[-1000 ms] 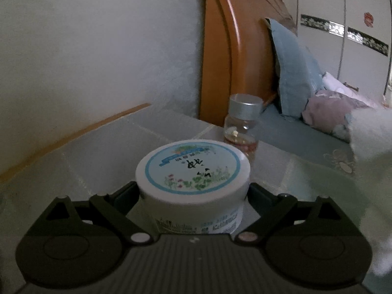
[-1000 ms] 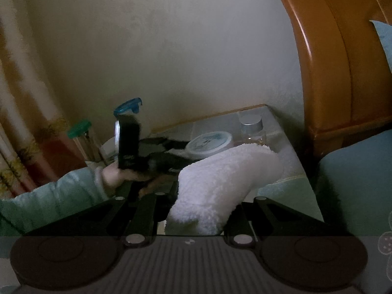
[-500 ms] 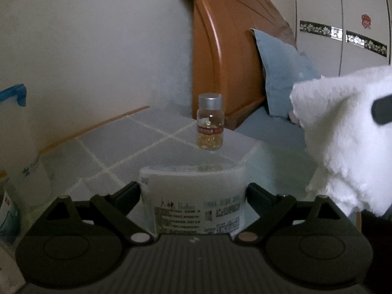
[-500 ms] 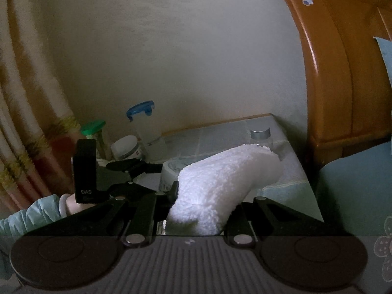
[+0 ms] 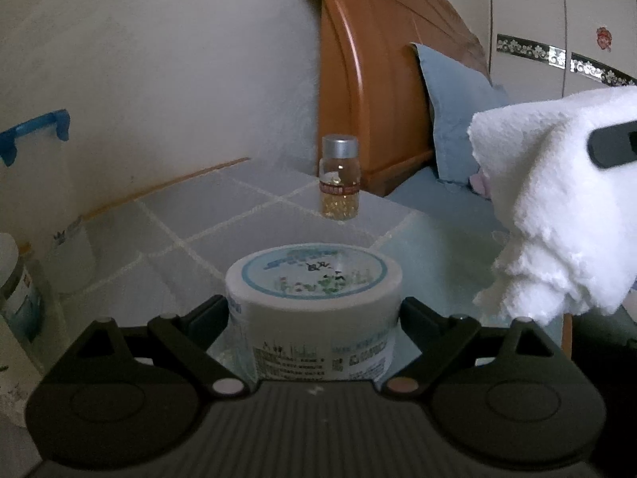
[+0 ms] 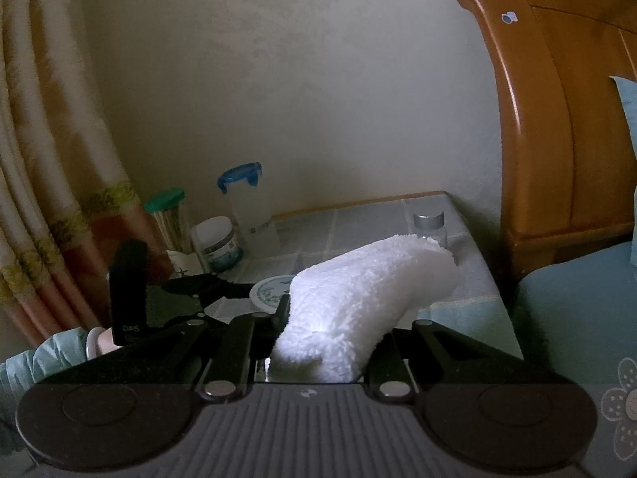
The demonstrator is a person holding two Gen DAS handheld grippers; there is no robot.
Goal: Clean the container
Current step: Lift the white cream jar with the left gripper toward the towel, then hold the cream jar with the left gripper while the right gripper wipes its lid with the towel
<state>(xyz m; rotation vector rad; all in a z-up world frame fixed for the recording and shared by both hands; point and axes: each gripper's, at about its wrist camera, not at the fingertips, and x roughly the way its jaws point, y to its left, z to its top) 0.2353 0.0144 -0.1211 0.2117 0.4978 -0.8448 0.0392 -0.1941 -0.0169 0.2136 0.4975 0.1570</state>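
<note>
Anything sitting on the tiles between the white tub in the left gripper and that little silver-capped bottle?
Nothing: in the left wrist view, only bare tiled tabletop separates the white tub from the silver-capped bottle. The white cloth hangs off to the right.

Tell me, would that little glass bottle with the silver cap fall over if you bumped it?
Probably, yes. The little bottle is tall and narrow and stands alone on the tiled top, so a nudge up high could tip it. It looks like glass, so it might crack. On its side, its round shape would likely roll.

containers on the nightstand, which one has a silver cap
The small glass bottle of golden capsules, standing alone near the headboard. The others carry blue, green or white lids.
</note>
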